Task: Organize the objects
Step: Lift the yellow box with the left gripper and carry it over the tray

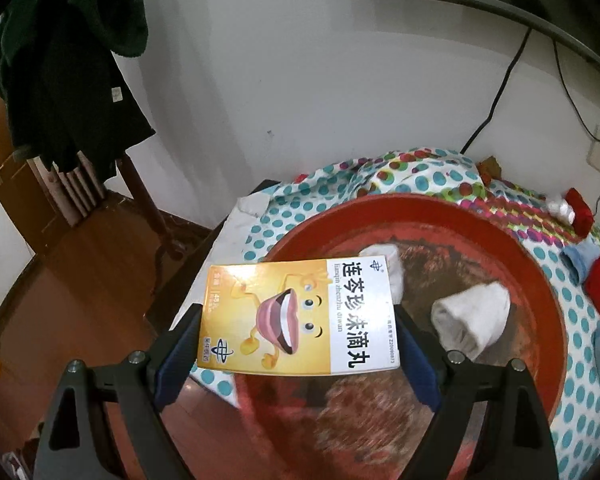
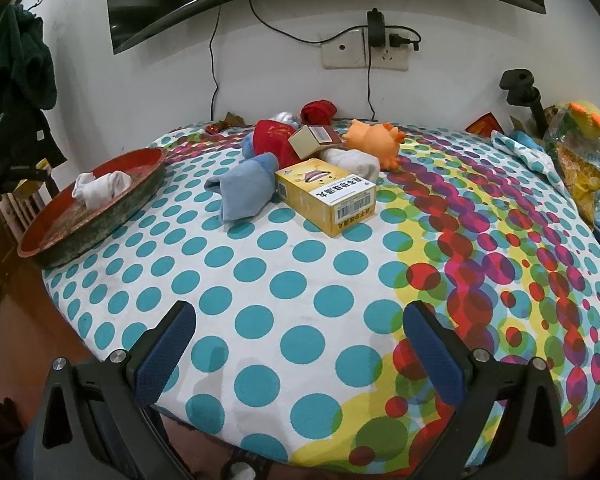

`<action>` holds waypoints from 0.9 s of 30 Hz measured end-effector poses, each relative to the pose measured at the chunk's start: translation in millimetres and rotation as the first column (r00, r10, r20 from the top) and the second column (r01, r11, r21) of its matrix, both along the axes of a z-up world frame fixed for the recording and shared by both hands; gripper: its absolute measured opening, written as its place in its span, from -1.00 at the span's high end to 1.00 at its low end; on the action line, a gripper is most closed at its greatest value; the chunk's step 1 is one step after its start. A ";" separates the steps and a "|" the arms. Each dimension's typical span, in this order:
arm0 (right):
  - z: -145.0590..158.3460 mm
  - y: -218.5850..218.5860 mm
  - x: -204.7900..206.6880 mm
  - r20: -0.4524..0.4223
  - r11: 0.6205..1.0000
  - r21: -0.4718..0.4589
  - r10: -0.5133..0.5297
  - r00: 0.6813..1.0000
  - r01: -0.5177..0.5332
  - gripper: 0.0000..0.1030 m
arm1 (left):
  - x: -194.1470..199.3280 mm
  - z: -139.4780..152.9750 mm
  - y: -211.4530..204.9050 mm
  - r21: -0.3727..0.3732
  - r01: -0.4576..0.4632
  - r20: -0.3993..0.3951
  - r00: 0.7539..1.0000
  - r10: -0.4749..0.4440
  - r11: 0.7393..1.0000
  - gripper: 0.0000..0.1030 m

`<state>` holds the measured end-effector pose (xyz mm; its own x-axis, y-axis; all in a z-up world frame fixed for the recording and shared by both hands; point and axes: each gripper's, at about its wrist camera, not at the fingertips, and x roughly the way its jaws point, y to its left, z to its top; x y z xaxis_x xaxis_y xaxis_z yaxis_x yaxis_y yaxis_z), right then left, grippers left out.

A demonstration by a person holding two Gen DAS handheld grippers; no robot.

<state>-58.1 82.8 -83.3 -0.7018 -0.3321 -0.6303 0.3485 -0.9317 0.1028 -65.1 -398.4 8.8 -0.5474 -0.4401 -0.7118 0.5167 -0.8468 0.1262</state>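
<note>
- My left gripper (image 1: 298,334) clamps a yellow-and-white cardboard medicine box (image 1: 298,314), its long axis running straight across frame centre, printed face toward me.
- It hangs over the round red tray (image 1: 540,280).
- My right gripper (image 2: 300,354) stands wide, holding nothing.

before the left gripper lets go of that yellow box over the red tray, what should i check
1. Grip: the left gripper has a blue pad on each side edge of the yellow medicine box. Ok.
2. Position: the box hangs over the near rim of the red tray, partly past the edge. Not ok yet.
3. Landing spot: white socks lie in the tray; the tray floor in front of them looks free. Ok.
4. Height above the tray floor: cannot tell.
5. Tray seating: in the right wrist view it sits at the corner of the dotted cloth, tilted. Not ok.
6. Right gripper: open, empty, clear of the tray. Ok.
</note>
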 end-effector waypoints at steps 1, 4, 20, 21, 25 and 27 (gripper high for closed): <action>-0.5 -1.1 0.7 -0.001 1.000 0.004 0.003 1.000 -0.003 -1.00 | 4.1 0.3 -1.1 -0.008 0.011 0.003 1.000 -0.011 1.000 -0.77; 0.1 -2.5 1.8 -0.006 1.000 0.007 0.007 1.000 -0.007 -1.00 | 10.7 -1.3 -2.2 -0.034 0.064 0.022 0.998 -0.063 0.997 -0.77; -4.7 -0.8 -0.2 0.009 1.000 0.006 -0.004 1.000 0.004 -1.00 | -33.8 -65.3 25.8 0.015 0.290 0.270 0.920 -0.284 0.957 -0.77; -5.2 -0.4 -0.7 0.011 1.000 0.006 -0.005 1.000 0.005 -1.00 | -35.7 -67.8 25.0 0.013 0.283 0.276 0.921 -0.275 0.959 -0.77; -5.7 1.1 -1.5 0.010 1.000 0.006 -0.007 1.000 0.007 -1.00 | -37.6 -74.9 15.4 0.046 0.244 0.262 0.933 -0.248 0.969 -0.77; -6.4 2.4 -2.6 0.013 1.000 0.001 -0.007 1.000 0.007 -1.00 | -37.2 -77.0 12.1 0.052 0.238 0.259 0.935 -0.243 0.970 -0.78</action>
